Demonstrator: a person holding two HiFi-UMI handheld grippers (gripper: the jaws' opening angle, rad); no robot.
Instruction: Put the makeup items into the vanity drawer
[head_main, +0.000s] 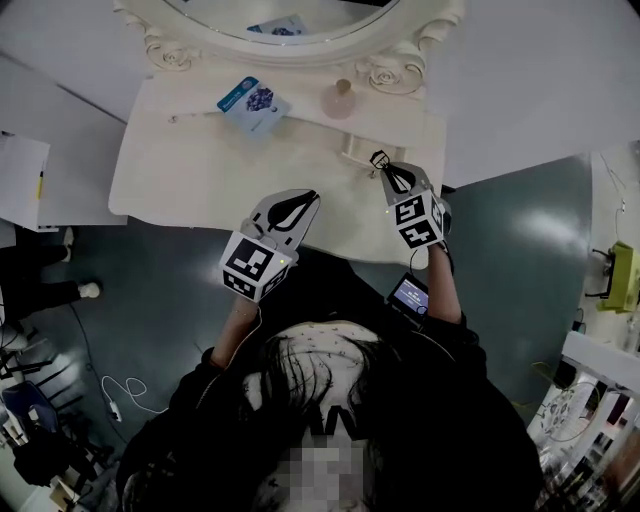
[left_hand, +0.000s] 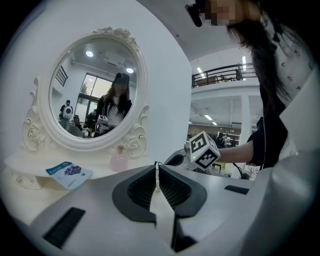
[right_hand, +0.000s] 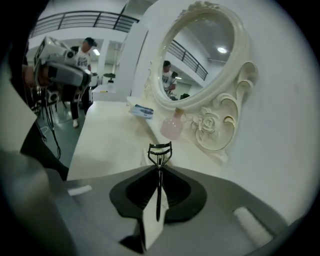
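My right gripper (head_main: 386, 172) is shut on a black eyelash curler (right_hand: 160, 150), whose curved head (head_main: 380, 158) sticks out past the fingertips above the right part of the white vanity top (head_main: 170, 170). My left gripper (head_main: 303, 200) hovers over the vanity's front edge, jaws shut, with nothing seen between them (left_hand: 157, 172). A blue makeup packet (head_main: 255, 103) lies on the tabletop in front of the mirror. A round pink bottle (head_main: 341, 98) stands to its right by the mirror's base. A small white object (head_main: 355, 152) lies just beyond the right gripper's tip. No drawer shows in any view.
The oval mirror (head_main: 280, 30) with its ornate frame rises at the back of the vanity against a white wall. A white table (head_main: 30, 180) stands to the left. A small lit device (head_main: 411, 295) hangs at the person's waist. Cables (head_main: 120, 395) lie on the dark floor.
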